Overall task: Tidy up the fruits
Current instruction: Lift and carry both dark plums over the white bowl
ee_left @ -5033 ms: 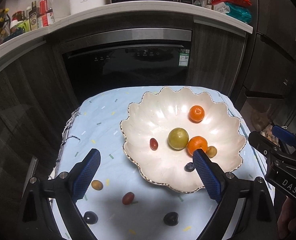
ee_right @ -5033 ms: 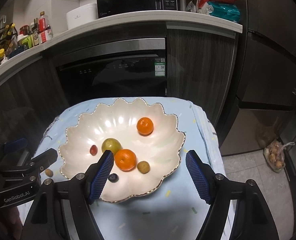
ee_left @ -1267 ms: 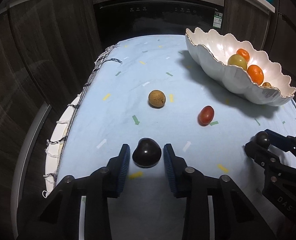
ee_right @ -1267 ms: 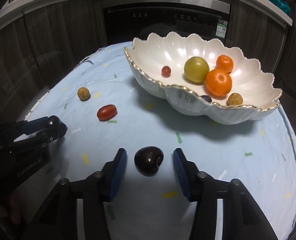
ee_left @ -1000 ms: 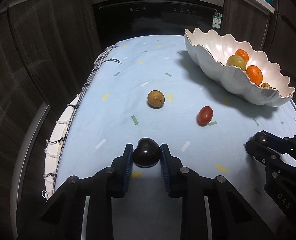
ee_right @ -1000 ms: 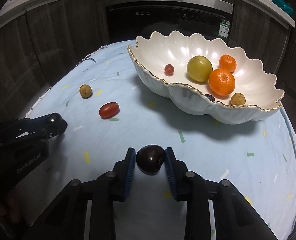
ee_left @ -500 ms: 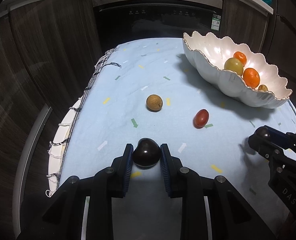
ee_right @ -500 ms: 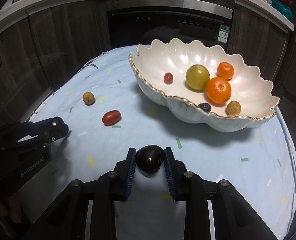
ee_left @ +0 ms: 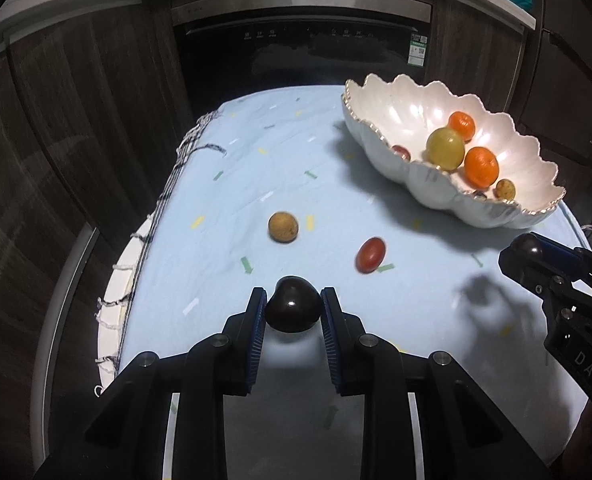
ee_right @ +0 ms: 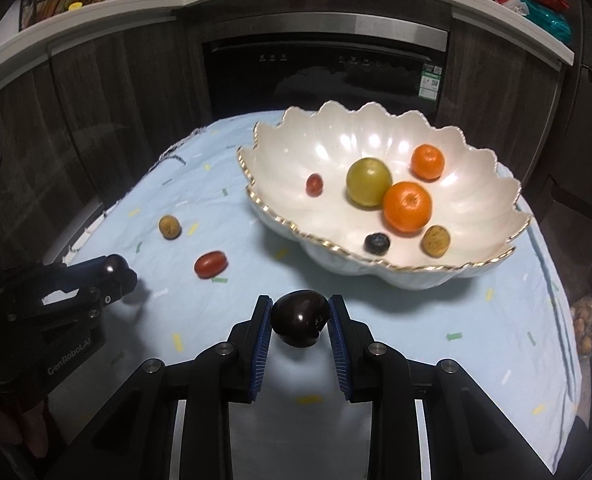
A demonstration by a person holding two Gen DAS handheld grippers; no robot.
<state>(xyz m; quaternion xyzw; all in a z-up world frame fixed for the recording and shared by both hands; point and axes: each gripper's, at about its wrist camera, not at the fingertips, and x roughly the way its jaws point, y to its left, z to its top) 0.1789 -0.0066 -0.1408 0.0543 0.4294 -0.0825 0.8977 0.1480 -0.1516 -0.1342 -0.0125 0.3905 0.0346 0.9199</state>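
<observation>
My left gripper [ee_left: 294, 310] pinches a dark plum [ee_left: 293, 309] between its blue pads, and the plum is up off the blue cloth [ee_left: 224, 248]. My right gripper [ee_right: 299, 318] pinches another dark plum [ee_right: 300, 318] the same way, also lifted off the cloth.

A little farther out on the cloth lies a small red tomato [ee_right: 211, 264]. Past it, more to the left, sits a round brown fruit [ee_right: 169, 227]. They are apart from each other and from the bowl.

Farther back on the right stands the white shell bowl [ee_right: 471, 196] with a gold rim. Inside, near the front, I see a blueberry [ee_right: 376, 243] and another brown fruit [ee_right: 436, 241]. Behind them are a big orange [ee_right: 407, 207] touching a green fruit [ee_right: 368, 181], a small red fruit [ee_right: 314, 185] on the left, and a smaller orange [ee_right: 427, 161] at the back.

Behind the table is a dark oven [ee_right: 323, 68].
</observation>
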